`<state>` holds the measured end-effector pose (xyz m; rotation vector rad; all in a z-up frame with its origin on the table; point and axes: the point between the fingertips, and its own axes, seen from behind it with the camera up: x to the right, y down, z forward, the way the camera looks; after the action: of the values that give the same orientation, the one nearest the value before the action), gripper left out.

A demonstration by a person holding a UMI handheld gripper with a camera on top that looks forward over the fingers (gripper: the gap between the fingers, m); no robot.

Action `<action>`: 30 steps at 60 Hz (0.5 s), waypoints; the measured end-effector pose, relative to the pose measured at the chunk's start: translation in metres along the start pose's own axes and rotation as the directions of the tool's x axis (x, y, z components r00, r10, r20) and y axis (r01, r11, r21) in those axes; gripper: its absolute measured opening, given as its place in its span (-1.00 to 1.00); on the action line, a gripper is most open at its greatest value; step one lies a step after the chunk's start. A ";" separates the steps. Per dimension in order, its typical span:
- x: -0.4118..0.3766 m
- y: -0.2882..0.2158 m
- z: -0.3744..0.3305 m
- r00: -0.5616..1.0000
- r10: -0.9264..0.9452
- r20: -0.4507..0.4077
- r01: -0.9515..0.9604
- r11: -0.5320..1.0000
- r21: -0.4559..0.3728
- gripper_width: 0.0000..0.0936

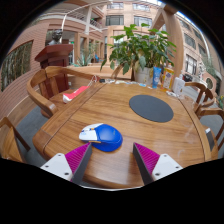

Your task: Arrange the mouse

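A blue and white computer mouse point(102, 136) lies on the wooden table point(120, 120), just ahead of my left finger and a little left of the gap between the fingers. A dark round mouse mat point(151, 107) lies farther on, to the right. My gripper point(112, 158) is open and empty, with its pink pads point(77, 157) wide apart above the table's near edge. Nothing is between the fingers.
A potted green plant point(140, 50) stands at the table's far side, with bottles point(167, 78) beside it. Wooden chairs point(45, 85) stand round the table, and a red item point(76, 93) lies on the left chair's seat.
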<state>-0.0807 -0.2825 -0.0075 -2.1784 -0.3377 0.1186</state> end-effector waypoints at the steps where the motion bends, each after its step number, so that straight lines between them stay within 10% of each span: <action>1: -0.002 -0.001 0.003 1.000 -0.003 0.005 0.003 1.000 -0.005 0.84; 20: 0.006 -0.047 0.072 0.999 0.012 -0.036 -0.012 1.000 -0.006 0.80; 30: 0.010 -0.058 0.088 0.996 0.062 -0.064 -0.063 0.998 -0.018 0.29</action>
<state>-0.1007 -0.1786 -0.0122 -2.2077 -0.2359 0.0809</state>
